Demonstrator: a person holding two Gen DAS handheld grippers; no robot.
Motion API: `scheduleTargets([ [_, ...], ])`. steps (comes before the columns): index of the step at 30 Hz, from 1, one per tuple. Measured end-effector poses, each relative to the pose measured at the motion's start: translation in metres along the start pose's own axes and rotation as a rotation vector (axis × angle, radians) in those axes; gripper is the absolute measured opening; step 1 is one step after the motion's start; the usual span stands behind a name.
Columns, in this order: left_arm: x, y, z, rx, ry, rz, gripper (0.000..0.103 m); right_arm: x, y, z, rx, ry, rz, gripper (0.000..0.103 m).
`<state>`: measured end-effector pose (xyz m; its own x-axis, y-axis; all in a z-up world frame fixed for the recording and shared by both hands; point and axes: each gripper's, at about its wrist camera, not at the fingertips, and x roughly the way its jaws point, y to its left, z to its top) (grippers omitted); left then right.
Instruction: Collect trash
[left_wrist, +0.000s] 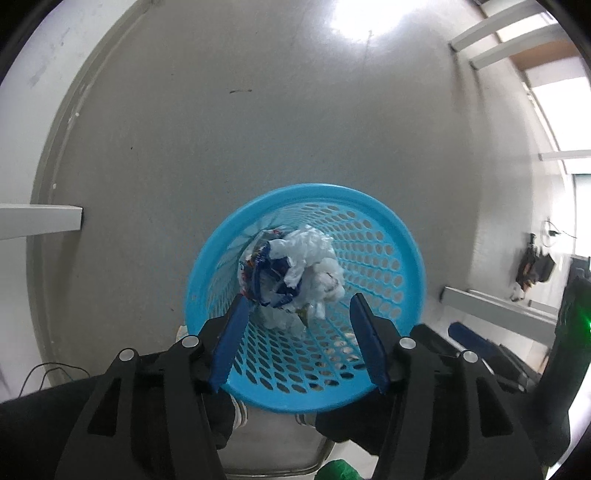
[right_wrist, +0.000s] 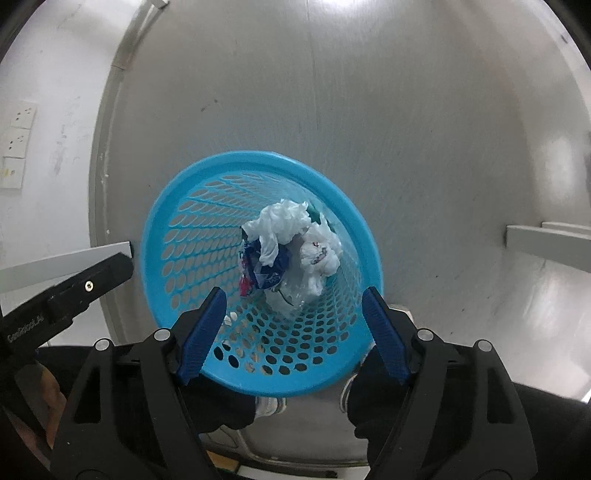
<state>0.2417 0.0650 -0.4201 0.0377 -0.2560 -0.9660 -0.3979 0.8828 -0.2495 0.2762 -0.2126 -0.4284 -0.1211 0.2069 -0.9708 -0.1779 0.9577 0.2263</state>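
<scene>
A blue perforated plastic basket (left_wrist: 384, 229) stands on the grey floor right below both grippers. Inside lies crumpled trash (left_wrist: 295, 273): white tissue, a blue printed wrapper and clear plastic. In the right wrist view the same basket (right_wrist: 173, 225) holds the same trash (right_wrist: 291, 251). My left gripper (left_wrist: 299, 306) hangs open over the basket mouth with nothing between its blue pads (left_wrist: 229, 343). My right gripper (right_wrist: 293, 299) is also open and empty above the basket, its pads (right_wrist: 384, 332) wide apart. The body of the left gripper (right_wrist: 70, 291) shows at the left edge of the right wrist view.
White table legs and frames (left_wrist: 502, 306) stand to the right, a white bar (left_wrist: 40, 218) to the left. Wall sockets (right_wrist: 16, 140) sit on the white wall at left. The person's dark trouser legs and white shoes (right_wrist: 269, 404) are just below the basket.
</scene>
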Motion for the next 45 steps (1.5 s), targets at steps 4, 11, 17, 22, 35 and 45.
scheduleTargets([
  [4, -0.031, -0.009, -0.018, 0.068, -0.065, -0.030, 0.057, -0.033, 0.004, -0.015, -0.034, -0.075, 0.004, 0.072],
  [11, -0.084, -0.016, -0.065, 0.214, -0.215, -0.041, 0.057, -0.090, 0.018, -0.057, -0.140, -0.218, 0.002, 0.077],
  [17, -0.127, -0.019, -0.111, 0.293, -0.303, -0.070, 0.062, -0.137, 0.021, -0.102, -0.214, -0.329, 0.009, 0.079],
  [22, -0.167, -0.020, -0.154, 0.331, -0.377, -0.081, 0.070, -0.174, 0.022, -0.137, -0.264, -0.398, 0.035, 0.084],
  [35, -0.242, -0.022, -0.242, 0.403, -0.612, -0.131, 0.093, -0.260, 0.004, -0.231, -0.307, -0.610, 0.076, 0.094],
  [45, -0.220, -0.024, -0.230, 0.420, -0.607, -0.084, 0.097, -0.257, 0.007, -0.219, -0.310, -0.651, 0.059, 0.094],
])
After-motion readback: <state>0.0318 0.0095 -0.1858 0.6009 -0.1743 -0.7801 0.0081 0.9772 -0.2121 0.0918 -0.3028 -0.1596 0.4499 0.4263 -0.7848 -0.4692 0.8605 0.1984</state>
